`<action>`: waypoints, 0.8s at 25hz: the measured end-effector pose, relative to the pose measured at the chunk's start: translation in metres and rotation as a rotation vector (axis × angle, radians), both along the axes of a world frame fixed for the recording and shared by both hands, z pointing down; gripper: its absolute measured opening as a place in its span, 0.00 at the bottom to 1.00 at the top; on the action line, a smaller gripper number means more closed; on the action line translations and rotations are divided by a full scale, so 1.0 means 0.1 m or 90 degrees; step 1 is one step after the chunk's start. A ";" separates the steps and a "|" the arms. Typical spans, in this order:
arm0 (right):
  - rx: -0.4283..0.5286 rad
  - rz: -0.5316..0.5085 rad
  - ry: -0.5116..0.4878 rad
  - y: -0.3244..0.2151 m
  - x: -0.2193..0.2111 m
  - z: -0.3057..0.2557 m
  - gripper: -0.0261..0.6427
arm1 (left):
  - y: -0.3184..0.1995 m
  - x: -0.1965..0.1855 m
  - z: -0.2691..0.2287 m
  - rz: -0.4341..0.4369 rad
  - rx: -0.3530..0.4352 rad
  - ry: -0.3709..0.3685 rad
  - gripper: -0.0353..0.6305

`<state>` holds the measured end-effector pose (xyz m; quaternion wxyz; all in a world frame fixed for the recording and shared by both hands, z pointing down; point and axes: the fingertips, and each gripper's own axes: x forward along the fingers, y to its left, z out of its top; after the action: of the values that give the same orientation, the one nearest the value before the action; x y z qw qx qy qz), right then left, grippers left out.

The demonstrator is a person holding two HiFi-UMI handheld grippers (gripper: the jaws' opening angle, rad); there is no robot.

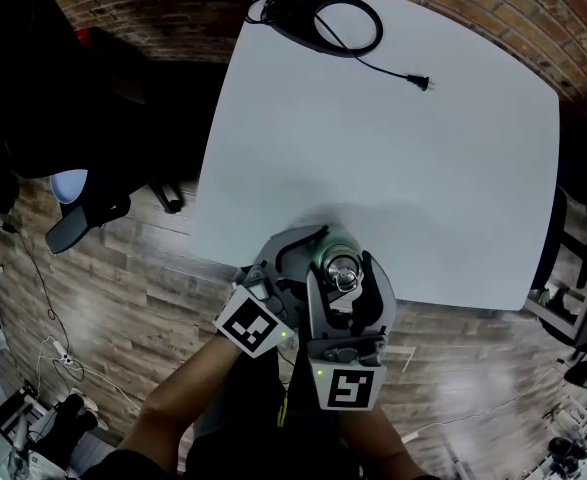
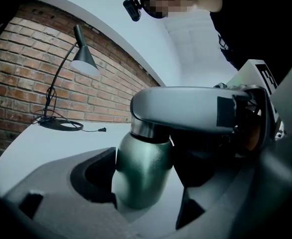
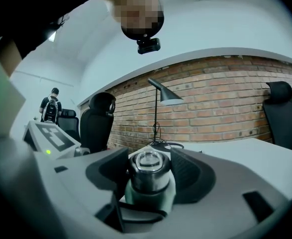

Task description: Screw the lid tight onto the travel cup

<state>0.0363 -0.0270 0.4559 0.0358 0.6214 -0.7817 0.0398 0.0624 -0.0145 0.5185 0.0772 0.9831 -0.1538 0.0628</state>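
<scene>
The green travel cup [image 1: 323, 256] stands at the near edge of the white table [image 1: 393, 158]. My left gripper [image 1: 316, 258] comes in from the left, shut on the cup's body [image 2: 143, 168], with its left pad against the body. From above, my right gripper [image 1: 345, 280] is shut on the steel lid [image 1: 344, 271] on top of the cup. In the right gripper view the lid [image 3: 148, 171] sits between both dark pads, with the green body [image 3: 135, 193] just below. One grey jaw of the right gripper [image 2: 185, 108] crosses over the cup in the left gripper view.
A black desk lamp [image 1: 328, 18] with its cord and plug [image 1: 420, 81] lies at the table's far side. Office chairs [image 1: 83, 208] stand on the wooden floor to the left. A brick wall [image 3: 225, 103] is behind, and a person [image 3: 50, 106] stands far off.
</scene>
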 end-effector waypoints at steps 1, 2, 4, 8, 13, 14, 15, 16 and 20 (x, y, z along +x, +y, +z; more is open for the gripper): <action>0.000 -0.002 0.001 0.00 0.00 0.00 0.43 | 0.00 0.00 0.00 0.000 -0.001 -0.001 0.57; 0.000 -0.003 0.001 0.00 0.00 0.00 0.43 | 0.01 0.00 0.01 0.001 -0.002 -0.003 0.57; -0.001 -0.004 0.003 0.00 0.00 0.00 0.44 | 0.01 0.00 0.01 0.003 -0.001 -0.004 0.57; -0.007 -0.018 0.013 -0.01 -0.02 0.01 0.44 | 0.00 0.00 0.00 0.003 -0.002 0.000 0.57; -0.029 -0.079 0.030 0.01 -0.05 0.06 0.46 | 0.00 0.00 0.01 0.005 -0.006 0.005 0.57; -0.029 -0.082 0.034 0.02 -0.03 0.04 0.46 | 0.00 0.00 0.01 0.006 -0.006 0.006 0.57; -0.028 -0.084 0.037 0.03 -0.01 0.02 0.46 | 0.00 0.00 0.01 0.008 -0.006 0.008 0.57; -0.029 -0.087 0.041 0.04 0.00 0.00 0.46 | 0.00 0.00 0.00 0.011 -0.004 0.011 0.57; -0.040 -0.093 0.052 0.11 0.07 -0.09 0.46 | -0.02 0.00 0.01 0.017 -0.027 0.023 0.58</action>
<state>0.0435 -0.0155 0.4473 0.0899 0.5623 -0.8213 0.0358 0.0628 -0.0161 0.5199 0.0996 0.9842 -0.1379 0.0495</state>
